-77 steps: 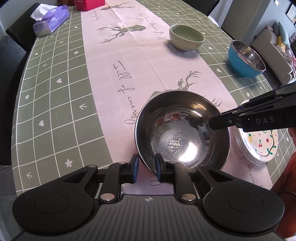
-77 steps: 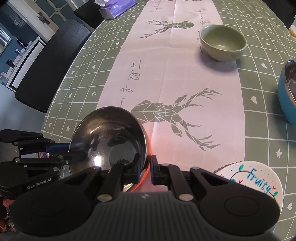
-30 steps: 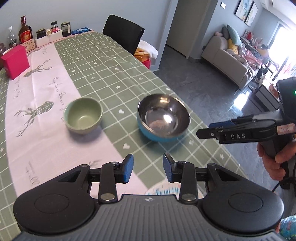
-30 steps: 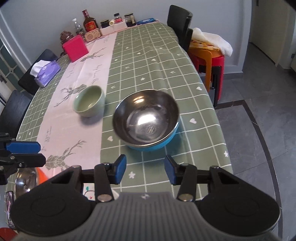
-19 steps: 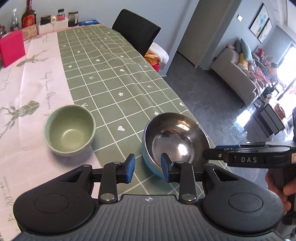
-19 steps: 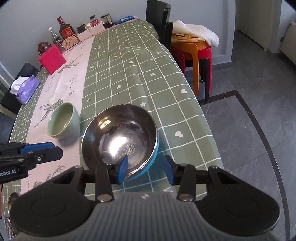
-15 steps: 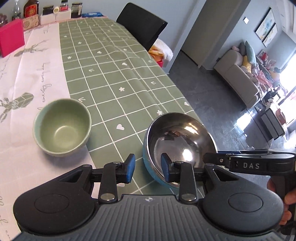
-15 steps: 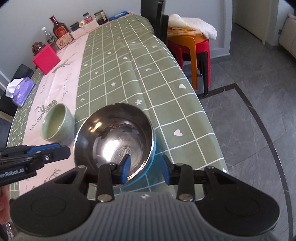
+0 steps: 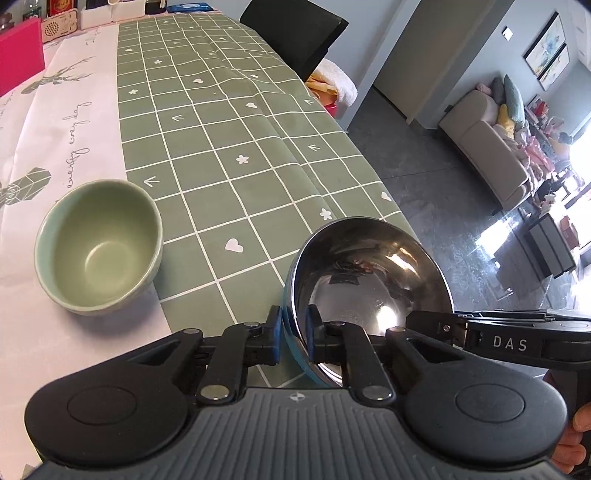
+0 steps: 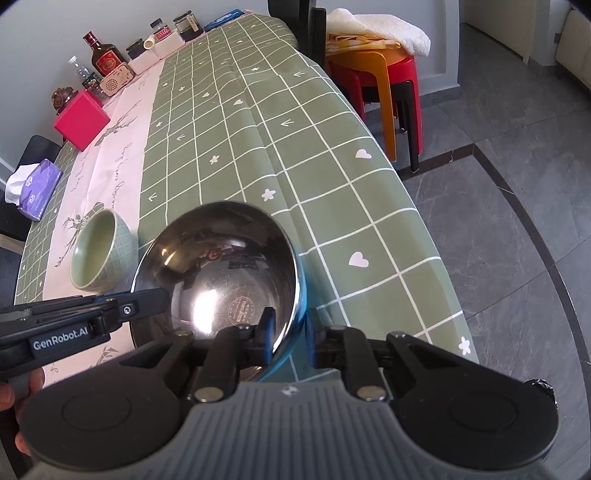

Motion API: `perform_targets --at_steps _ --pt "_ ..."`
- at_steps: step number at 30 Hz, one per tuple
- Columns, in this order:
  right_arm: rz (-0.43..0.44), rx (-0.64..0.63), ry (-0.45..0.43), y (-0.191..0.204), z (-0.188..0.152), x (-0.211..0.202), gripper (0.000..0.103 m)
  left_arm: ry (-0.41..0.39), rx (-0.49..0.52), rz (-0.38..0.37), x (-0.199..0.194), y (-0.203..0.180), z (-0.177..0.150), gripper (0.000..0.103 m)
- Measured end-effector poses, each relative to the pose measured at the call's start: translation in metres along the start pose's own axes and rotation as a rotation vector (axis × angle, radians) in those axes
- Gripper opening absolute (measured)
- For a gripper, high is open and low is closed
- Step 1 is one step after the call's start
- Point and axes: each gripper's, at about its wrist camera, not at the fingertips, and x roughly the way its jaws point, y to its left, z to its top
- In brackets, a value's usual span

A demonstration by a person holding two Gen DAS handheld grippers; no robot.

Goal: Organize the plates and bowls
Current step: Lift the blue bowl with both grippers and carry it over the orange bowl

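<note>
A steel bowl with a blue outside [image 9: 369, 273] [image 10: 225, 266] stands near the table's right edge. My left gripper [image 9: 292, 336] straddles its left rim, one finger inside and one outside, with a small gap left. My right gripper [image 10: 289, 339] straddles the right rim the same way, also part open. Each gripper shows in the other's view, the right [image 9: 491, 338] and the left [image 10: 85, 314]. A green ceramic bowl [image 9: 98, 245] [image 10: 99, 254] stands empty to the left on the table.
The table has a green checked cloth [image 9: 229, 140] with a pink runner [image 9: 55, 122]. A red box [image 10: 81, 120], a tissue pack [image 10: 35, 188], bottles and jars [image 10: 107, 59] stand at the far end. Stools [image 10: 384, 70] and a black chair [image 9: 295, 33] stand beside the table.
Both grippers have moved from the earlier steel bowl to the blue-sided one, come down over its rim from opposite sides and narrowed on it.
</note>
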Motion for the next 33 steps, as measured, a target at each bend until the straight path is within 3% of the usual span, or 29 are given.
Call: perform_targets --at_steps 9,16,33 --pt "-0.005 0.002 0.002 0.005 -0.005 -0.012 0.011 0.010 0.029 0.039 -0.017 -0.012 -0.004 0.013" --pt "0.025 -0.025 -0.011 0.022 -0.014 -0.036 0.010 0.005 0.054 0.080 -0.053 -0.017 -0.012 0.013" --pt "0.173 -0.231 -0.016 0.128 -0.066 -0.090 0.010 -0.047 0.012 0.211 -0.179 0.027 -0.077 0.014"
